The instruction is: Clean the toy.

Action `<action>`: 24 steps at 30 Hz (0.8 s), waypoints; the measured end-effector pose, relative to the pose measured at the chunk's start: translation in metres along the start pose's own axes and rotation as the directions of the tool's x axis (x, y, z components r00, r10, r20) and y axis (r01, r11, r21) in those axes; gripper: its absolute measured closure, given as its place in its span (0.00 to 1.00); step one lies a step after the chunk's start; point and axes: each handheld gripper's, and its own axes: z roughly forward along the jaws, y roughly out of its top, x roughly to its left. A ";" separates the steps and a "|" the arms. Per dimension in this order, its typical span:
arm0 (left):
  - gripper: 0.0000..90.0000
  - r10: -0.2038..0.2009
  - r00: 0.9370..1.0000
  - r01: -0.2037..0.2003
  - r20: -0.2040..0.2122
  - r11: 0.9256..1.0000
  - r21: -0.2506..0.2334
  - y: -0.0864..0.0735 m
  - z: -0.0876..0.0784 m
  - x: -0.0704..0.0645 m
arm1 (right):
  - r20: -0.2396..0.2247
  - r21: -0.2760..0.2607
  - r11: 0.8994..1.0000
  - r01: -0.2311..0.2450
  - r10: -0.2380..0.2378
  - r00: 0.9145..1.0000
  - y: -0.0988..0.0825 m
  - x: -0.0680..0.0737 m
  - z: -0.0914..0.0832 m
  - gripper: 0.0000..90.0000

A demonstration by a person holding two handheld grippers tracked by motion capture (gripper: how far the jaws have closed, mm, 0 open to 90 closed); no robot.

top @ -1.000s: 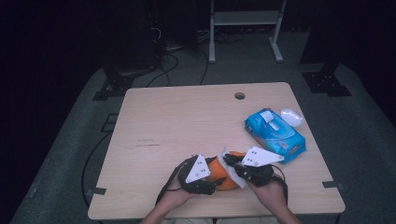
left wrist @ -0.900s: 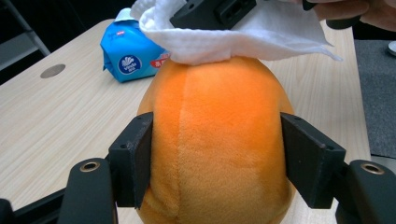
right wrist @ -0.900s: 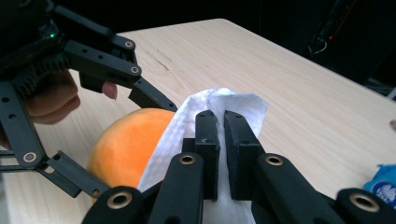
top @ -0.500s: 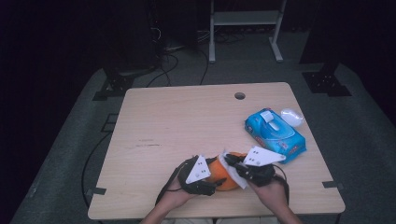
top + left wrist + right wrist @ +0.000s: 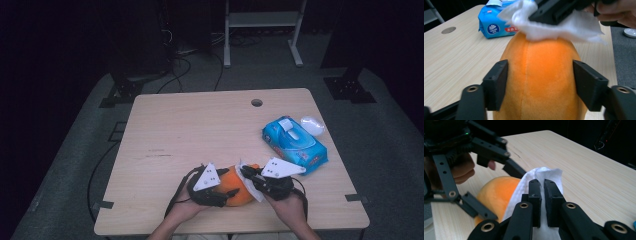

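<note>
A dim lab or recording studio. A lone wooden bench stands on grey carpet, with cables and a metal stand against black surroundings.

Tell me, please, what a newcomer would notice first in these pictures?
First, the orange plush toy at the near edge of the table, clamped between the jaws of the left gripper. Next, the white wipe that the right gripper pinches and presses on the toy's top. Then the blue wipes pack at the table's right side.

A light wooden table carries an orange plush toy and a blue wipes pack.
</note>
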 end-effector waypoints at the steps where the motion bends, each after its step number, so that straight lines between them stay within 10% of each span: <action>1: 0.40 -0.011 1.000 0.011 0.000 1.000 0.000 -0.001 -0.001 0.003 | 0.012 0.003 1.000 -0.012 0.012 1.000 -0.002 -0.005 -0.001 0.93; 6: 0.38 -0.068 0.998 0.068 0.014 0.998 -0.002 -0.007 -0.004 0.015 | 0.030 0.007 0.997 -0.073 0.072 0.997 -0.012 -0.018 -0.003 0.93; 9: 0.20 -0.085 0.996 0.086 0.006 0.996 -0.024 -0.001 -0.004 0.011 | 0.004 -0.007 0.999 -0.047 0.048 0.999 -0.007 -0.004 0.002 0.93; 13: 0.36 -0.025 1.000 0.025 0.007 1.000 -0.009 0.001 -0.003 0.006 | -0.051 -0.011 1.000 0.010 -0.010 0.999 -0.002 0.015 0.008 0.93; 24: 0.43 -0.088 0.996 0.088 -0.003 0.996 -0.017 -0.011 -0.011 0.023 | -0.024 0.011 0.998 -0.067 0.067 0.997 -0.016 -0.004 0.005 0.93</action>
